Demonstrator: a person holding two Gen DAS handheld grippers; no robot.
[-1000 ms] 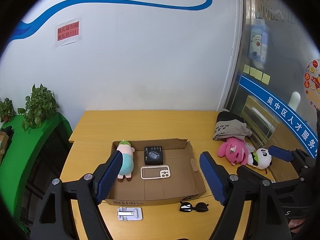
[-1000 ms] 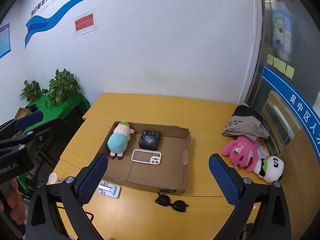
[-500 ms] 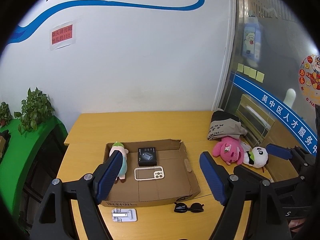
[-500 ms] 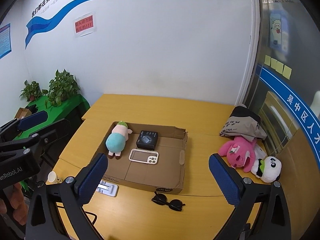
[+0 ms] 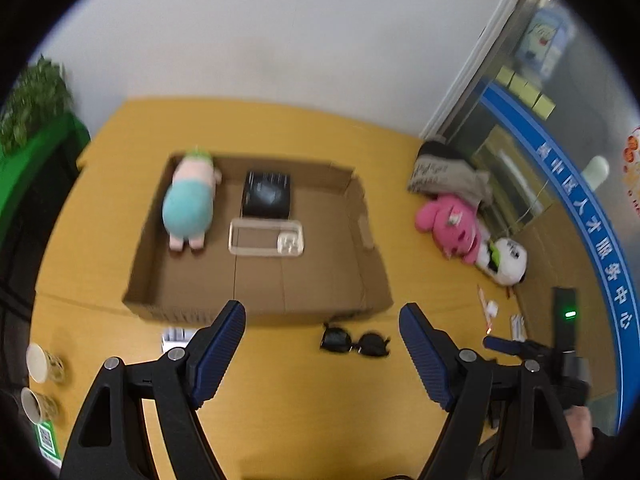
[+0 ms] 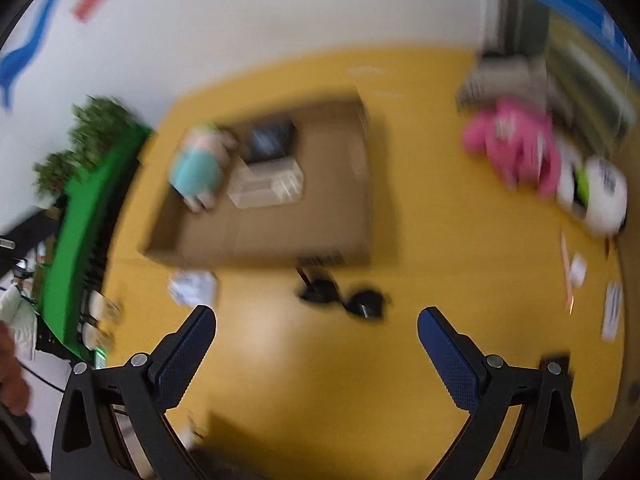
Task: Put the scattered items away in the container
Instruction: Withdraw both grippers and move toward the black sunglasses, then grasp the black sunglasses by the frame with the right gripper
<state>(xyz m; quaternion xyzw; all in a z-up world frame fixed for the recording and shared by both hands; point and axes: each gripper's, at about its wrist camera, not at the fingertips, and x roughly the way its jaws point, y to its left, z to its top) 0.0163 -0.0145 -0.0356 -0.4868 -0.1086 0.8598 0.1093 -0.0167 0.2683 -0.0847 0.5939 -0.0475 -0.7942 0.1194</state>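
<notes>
Between your two wide-open, empty hand-held grippers, left hand-held gripper (image 5: pixel 322 334) and right hand-held gripper (image 6: pixel 316 330), the yellow wooden worktop (image 5: pixel 288 408) shows. Black sunglasses (image 5: pixel 354 343) lie at frame centre, just below the shallow brown cardboard box (image 5: pixel 332 272). Upper left inside it rest a turquoise-and-pink plush doll (image 5: pixel 189 204), a black square box (image 5: pixel 267 199) and a clear phone case (image 5: pixel 266 237).

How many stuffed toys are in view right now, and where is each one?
3: a teal plush inside the cardboard box, and a pink plush and panda plush on the table at right.
</notes>
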